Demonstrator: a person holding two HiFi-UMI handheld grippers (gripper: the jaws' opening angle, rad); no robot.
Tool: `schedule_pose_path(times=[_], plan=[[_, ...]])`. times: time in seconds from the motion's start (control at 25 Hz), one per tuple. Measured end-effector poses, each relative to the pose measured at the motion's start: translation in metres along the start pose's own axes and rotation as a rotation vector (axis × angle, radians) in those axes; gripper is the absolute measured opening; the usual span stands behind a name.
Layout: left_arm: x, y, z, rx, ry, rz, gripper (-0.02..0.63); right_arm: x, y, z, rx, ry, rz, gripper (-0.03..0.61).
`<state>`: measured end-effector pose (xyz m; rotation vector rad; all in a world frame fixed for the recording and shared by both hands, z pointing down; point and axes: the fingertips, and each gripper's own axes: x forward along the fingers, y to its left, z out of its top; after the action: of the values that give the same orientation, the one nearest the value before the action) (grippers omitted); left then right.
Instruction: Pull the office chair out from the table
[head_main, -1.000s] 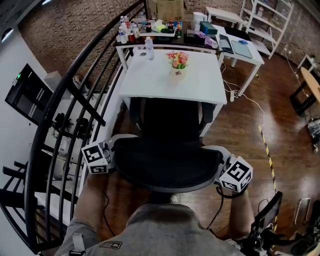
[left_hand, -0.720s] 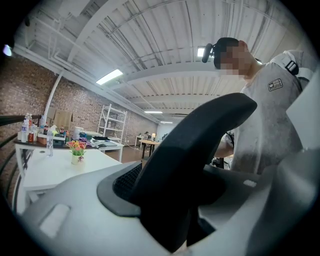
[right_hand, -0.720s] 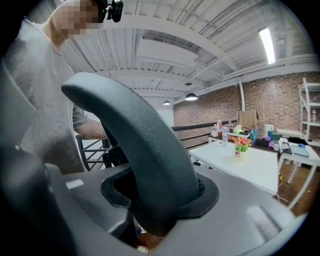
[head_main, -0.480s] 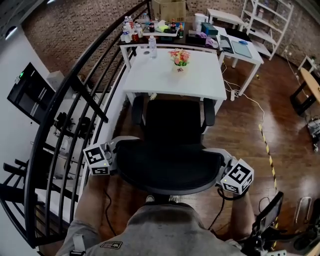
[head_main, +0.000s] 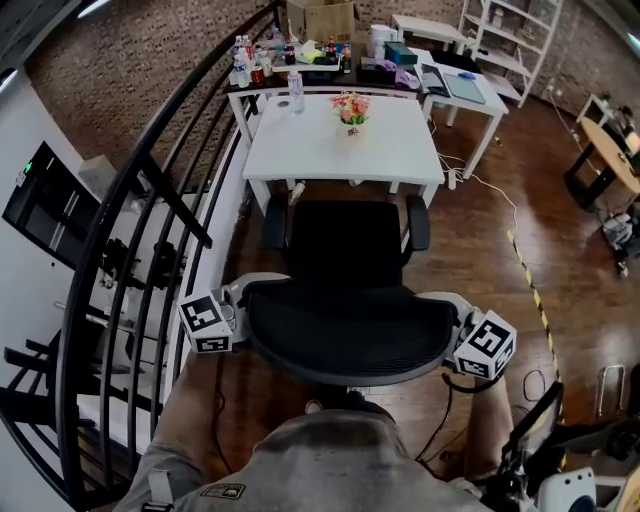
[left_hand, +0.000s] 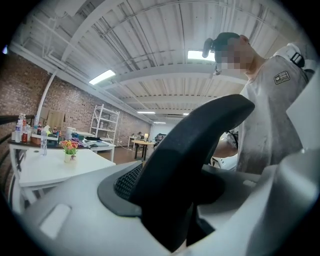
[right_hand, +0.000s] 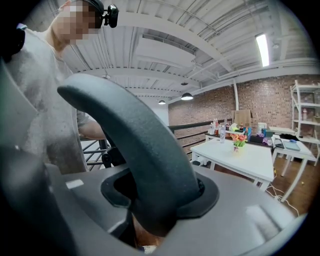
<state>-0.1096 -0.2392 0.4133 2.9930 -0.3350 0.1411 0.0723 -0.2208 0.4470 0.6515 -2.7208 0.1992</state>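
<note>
The black office chair (head_main: 345, 245) faces the white table (head_main: 400, 165), its seat just outside the table's near edge. Its mesh backrest (head_main: 350, 335) is nearest me. My left gripper (head_main: 240, 308) is shut on the backrest's left edge, my right gripper (head_main: 452, 318) on its right edge. In the left gripper view the dark backrest edge (left_hand: 190, 145) fills the gap between the grey jaws of the left gripper (left_hand: 180, 220). The right gripper view shows the same: the backrest edge (right_hand: 140, 140) sits clamped in the right gripper (right_hand: 145, 220).
A black metal railing (head_main: 140, 230) runs close along the chair's left. A flower pot (head_main: 349, 107) and a bottle (head_main: 296, 92) stand on the table. Behind it is a cluttered table (head_main: 300, 60). A white cable (head_main: 500, 200) and striped floor tape (head_main: 530, 290) lie to the right.
The chair has rolled back from the table toward me, and both grippers came back with it. The seat has come out from under the tabletop.
</note>
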Motion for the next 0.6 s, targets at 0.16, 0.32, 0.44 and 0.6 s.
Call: schedule_pose_path(times=[0.16, 0.32, 0.44, 0.6], plan=[[-0.006, -0.022, -0.002, 0.001, -0.004, -0.022, 0.236, -0.009, 0.021, -0.003, 0.006, -0.005, -0.010, 0.193], [-0.014, -0.040, -0.002, 0.008, -0.016, -0.042, 0.230, -0.016, 0.040, -0.005, 0.012, -0.007, -0.023, 0.193], [-0.020, -0.056, -0.003, 0.007, -0.020, -0.058, 0.227, -0.022, 0.056, -0.007, 0.024, -0.002, -0.032, 0.194], [-0.024, -0.077, -0.007, 0.004, -0.022, -0.066, 0.227, -0.031, 0.076, -0.014, 0.033, 0.000, -0.034, 0.193]])
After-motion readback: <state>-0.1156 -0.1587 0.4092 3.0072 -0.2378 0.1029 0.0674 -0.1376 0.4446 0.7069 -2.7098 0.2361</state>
